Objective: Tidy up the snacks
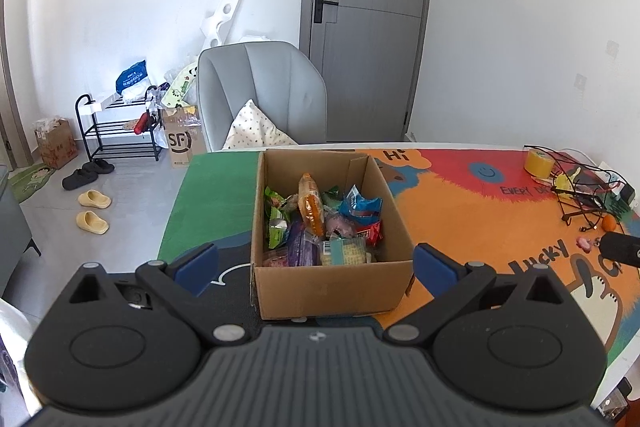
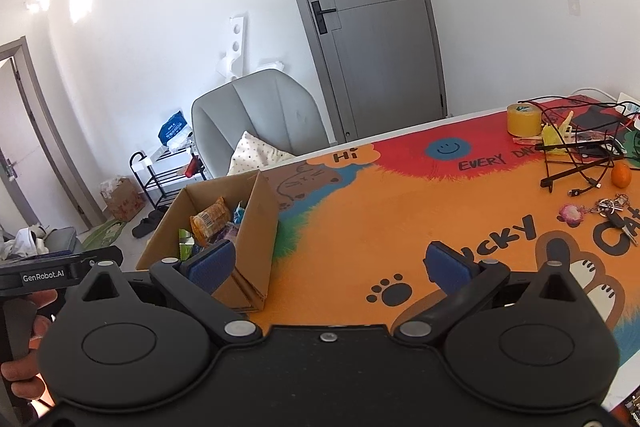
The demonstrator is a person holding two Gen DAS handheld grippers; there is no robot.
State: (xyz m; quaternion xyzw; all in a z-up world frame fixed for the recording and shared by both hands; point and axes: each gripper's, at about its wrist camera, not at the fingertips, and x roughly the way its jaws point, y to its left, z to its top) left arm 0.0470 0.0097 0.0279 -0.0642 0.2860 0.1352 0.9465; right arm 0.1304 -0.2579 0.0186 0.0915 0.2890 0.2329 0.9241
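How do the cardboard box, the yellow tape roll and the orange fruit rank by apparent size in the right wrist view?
1. cardboard box, by far the largest, though it also sits nearest the camera.
2. yellow tape roll.
3. orange fruit, smallest; it lies nearer than the tape yet looks smaller, so this order seems safe.

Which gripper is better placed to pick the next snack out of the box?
Left. The left gripper faces the box squarely, jaws open either side of it, with the snacks straight ahead. The right gripper, also open, points at bare mat; the box sits off to its left.
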